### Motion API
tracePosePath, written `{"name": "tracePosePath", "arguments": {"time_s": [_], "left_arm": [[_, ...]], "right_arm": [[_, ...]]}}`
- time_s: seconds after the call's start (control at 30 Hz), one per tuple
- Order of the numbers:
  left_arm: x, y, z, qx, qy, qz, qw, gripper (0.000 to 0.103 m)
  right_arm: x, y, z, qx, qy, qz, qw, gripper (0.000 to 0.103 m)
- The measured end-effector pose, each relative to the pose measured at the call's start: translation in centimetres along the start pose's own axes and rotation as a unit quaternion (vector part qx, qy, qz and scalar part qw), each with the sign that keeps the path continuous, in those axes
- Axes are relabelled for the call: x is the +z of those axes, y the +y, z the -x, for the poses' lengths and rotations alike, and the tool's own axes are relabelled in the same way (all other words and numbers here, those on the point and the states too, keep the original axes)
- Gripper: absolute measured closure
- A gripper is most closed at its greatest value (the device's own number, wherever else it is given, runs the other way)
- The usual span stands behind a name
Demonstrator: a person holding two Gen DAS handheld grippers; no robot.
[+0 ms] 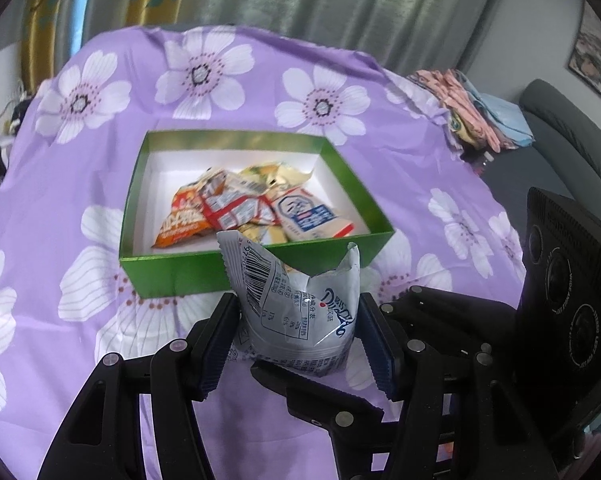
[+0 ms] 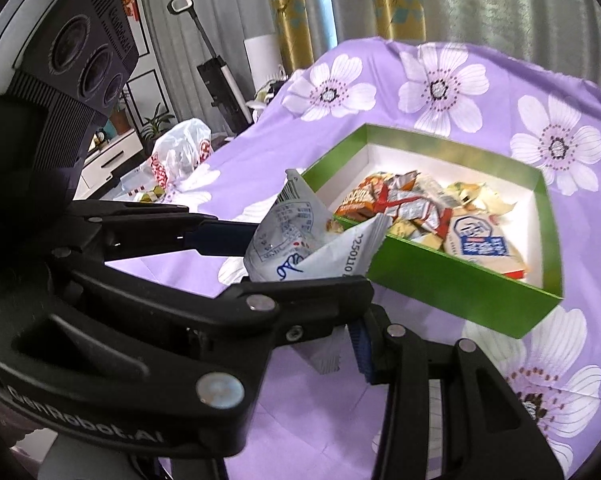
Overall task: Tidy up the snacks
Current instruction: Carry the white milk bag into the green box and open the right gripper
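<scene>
A crumpled white snack packet (image 1: 292, 280) with a barcode and blue lettering hangs just in front of the green box (image 1: 204, 276), its top torn open. My left gripper (image 1: 297, 320) is shut on its sides with both blue pads. From the right, my right gripper's finger (image 1: 320, 396) reaches under it. In the right wrist view my right gripper (image 2: 332, 344) is shut on the lower end of the packet (image 2: 300, 248), while the left gripper's finger (image 2: 216, 237) presses its side. The green box (image 2: 440, 280) has a white inside and holds several snack packs (image 2: 420, 208).
A purple cloth with white flowers (image 1: 100, 168) covers the table. Folded clothes (image 1: 472, 112) lie at its far right edge beside a grey sofa (image 1: 560, 140). A white plastic bag (image 2: 180, 148) sits at the far left edge, with a stick vacuum (image 2: 216, 80) behind.
</scene>
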State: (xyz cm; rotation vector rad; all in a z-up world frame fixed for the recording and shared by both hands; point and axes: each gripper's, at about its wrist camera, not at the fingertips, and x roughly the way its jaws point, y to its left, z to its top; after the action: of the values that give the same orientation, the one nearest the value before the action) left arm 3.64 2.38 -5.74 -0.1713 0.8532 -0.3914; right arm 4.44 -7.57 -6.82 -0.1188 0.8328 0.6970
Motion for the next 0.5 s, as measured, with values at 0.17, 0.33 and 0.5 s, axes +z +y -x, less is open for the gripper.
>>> {"name": "tracePosePath", "arguments": {"time_s": [0.17,0.33,0.5], "left_arm": [[0.5,-1.7,0.5,0.001,-0.007,-0.016,0.9999,0.043],[0.9,-2.9,0.8,0.003,-0.011,-0.027,0.9996,0.043],[1.8,-3.7,0.6,0.002,-0.016,-0.036,0.9992,0.043]], "right_arm": [[0.1,-0.4,1.7,-0.006,-0.018,-0.002,1.0,0.058],[0.2,-0.8,3.0,-0.01,-0.03,-0.003,0.999,0.058],[0.4,-1.4,3.6,-0.016,-0.041,-0.004,0.999,0.058]]}}
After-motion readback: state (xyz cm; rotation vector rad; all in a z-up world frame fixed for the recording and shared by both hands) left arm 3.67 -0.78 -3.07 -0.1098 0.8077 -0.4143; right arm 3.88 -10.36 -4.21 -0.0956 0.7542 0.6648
